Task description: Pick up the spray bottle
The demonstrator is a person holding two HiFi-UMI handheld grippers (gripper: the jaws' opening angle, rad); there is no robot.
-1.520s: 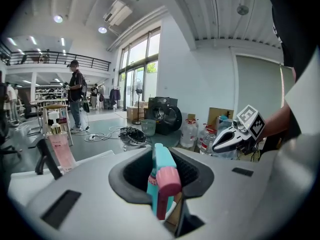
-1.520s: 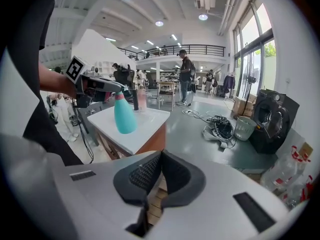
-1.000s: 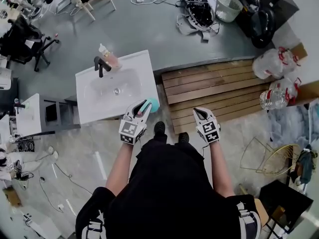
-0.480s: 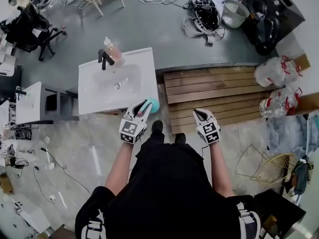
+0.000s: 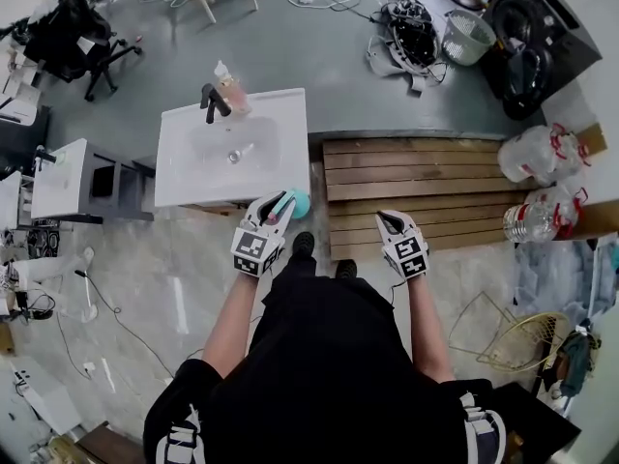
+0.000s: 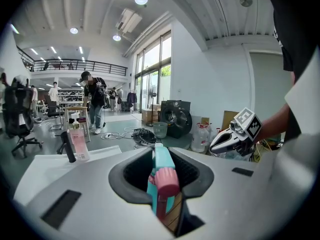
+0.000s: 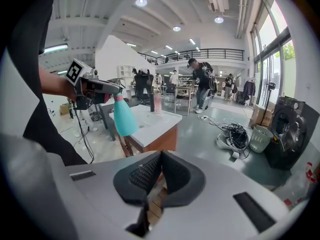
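The spray bottle (image 5: 296, 203) is teal with a pink trigger head. It hangs in the air just off the sink cabinet's near right corner. My left gripper (image 5: 278, 208) is shut on its head, and the left gripper view shows the pink head and teal neck (image 6: 161, 176) wedged between the black pads. In the right gripper view the bottle's teal body (image 7: 124, 117) dangles below the left gripper (image 7: 98, 88). My right gripper (image 5: 389, 221) is held level with it over the wooden slats, its jaws (image 7: 160, 155) together with nothing between them.
A white sink cabinet (image 5: 193, 177) carries a black tap (image 5: 210, 101) and a pink soap bottle (image 5: 231, 94). To its right lies a wooden slat platform (image 5: 426, 172). Beyond that are water jugs (image 5: 535, 153), a washing machine (image 5: 535, 27), a basket (image 5: 468, 36) and cable piles (image 5: 414, 29).
The head view has drifted, so the sink cabinet and floor slide up and right in the picture. Both grippers keep their places in view, and the bottle stays in the left one.
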